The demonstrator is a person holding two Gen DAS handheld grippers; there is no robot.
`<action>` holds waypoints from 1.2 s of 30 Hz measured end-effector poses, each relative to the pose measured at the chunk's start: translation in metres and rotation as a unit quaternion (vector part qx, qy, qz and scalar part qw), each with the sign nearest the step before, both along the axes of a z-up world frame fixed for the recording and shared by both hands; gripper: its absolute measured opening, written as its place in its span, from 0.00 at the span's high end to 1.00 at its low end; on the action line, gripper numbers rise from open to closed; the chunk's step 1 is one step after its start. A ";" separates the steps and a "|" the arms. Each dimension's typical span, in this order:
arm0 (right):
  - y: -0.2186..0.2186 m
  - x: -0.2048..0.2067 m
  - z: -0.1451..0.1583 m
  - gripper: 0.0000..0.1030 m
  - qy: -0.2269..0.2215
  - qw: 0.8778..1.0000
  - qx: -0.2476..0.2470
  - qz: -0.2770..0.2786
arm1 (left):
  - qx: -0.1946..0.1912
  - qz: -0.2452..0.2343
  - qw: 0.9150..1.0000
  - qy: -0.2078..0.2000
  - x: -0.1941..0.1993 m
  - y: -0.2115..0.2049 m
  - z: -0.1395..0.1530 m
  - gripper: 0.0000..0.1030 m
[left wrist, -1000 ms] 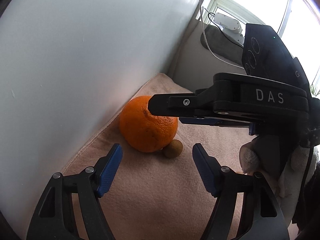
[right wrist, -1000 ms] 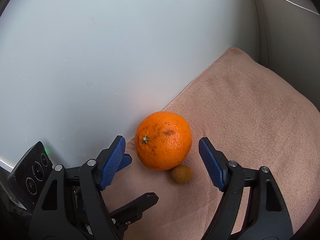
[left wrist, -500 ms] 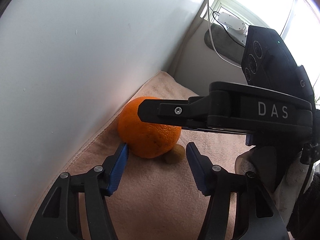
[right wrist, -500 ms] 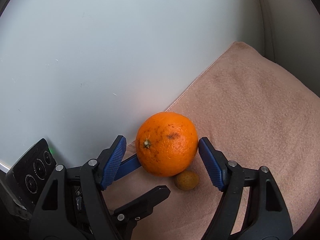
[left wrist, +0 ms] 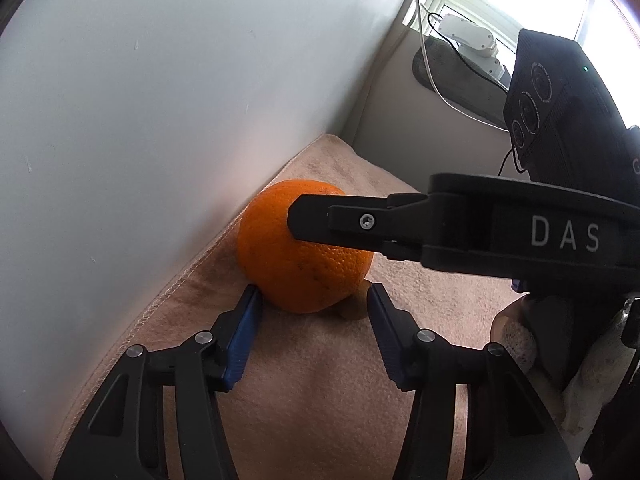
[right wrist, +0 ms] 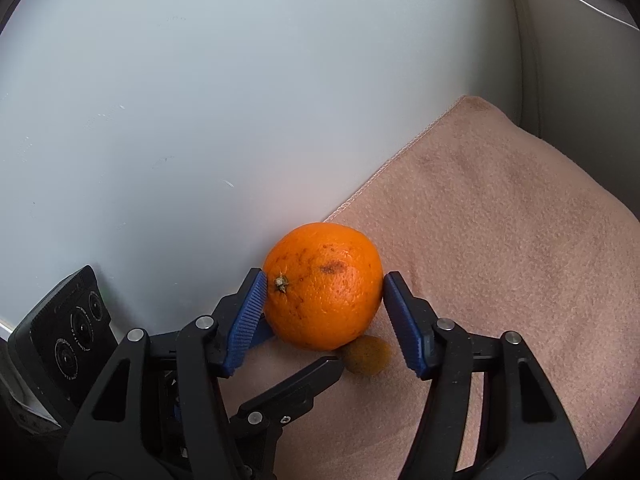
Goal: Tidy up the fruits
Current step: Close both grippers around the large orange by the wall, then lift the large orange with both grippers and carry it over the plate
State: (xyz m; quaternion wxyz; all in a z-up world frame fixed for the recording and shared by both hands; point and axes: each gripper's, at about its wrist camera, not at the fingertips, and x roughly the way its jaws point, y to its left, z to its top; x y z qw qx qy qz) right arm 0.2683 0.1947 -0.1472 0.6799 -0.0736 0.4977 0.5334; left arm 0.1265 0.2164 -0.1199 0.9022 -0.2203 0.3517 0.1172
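An orange (right wrist: 322, 285) lies on a pink towel (right wrist: 500, 240) against a white wall; it also shows in the left wrist view (left wrist: 296, 260). A small brown fruit (right wrist: 367, 355) sits beside it, touching it. My right gripper (right wrist: 323, 312) has its blue pads on both sides of the orange, touching or nearly so. My left gripper (left wrist: 312, 320) is open just in front of the orange, low over the towel. The right gripper's finger (left wrist: 340, 222) crosses over the orange in the left wrist view.
The white wall (left wrist: 160, 100) stands close along the left of the towel. A grey ledge with a white device and cables (left wrist: 468, 36) lies behind, under a window. The towel (left wrist: 320, 392) stretches toward the near side.
Both grippers moved forward toward the orange. The right gripper's pads now bracket the orange and have narrowed onto it. The left gripper has come up to its near side.
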 end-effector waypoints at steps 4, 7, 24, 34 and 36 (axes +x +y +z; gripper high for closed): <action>0.000 -0.003 -0.004 0.39 0.000 1.000 -0.001 0.002 | -0.002 0.002 1.000 0.000 -0.002 0.001 0.000 0.49; -0.004 -0.014 0.006 0.39 -0.016 1.000 0.003 0.006 | 0.005 0.002 1.000 -0.007 -0.006 0.000 0.002 0.49; -0.054 -0.065 0.075 0.40 -0.092 0.995 0.039 -0.006 | 0.043 -0.016 0.997 -0.061 -0.043 -0.033 0.046 0.49; -0.128 -0.115 0.128 0.40 -0.158 0.985 0.056 -0.042 | 0.069 -0.052 0.992 -0.097 -0.078 -0.089 0.077 0.49; -0.147 -0.123 0.136 0.40 -0.165 0.983 0.061 -0.053 | 0.072 -0.062 0.990 -0.104 -0.085 -0.102 0.081 0.49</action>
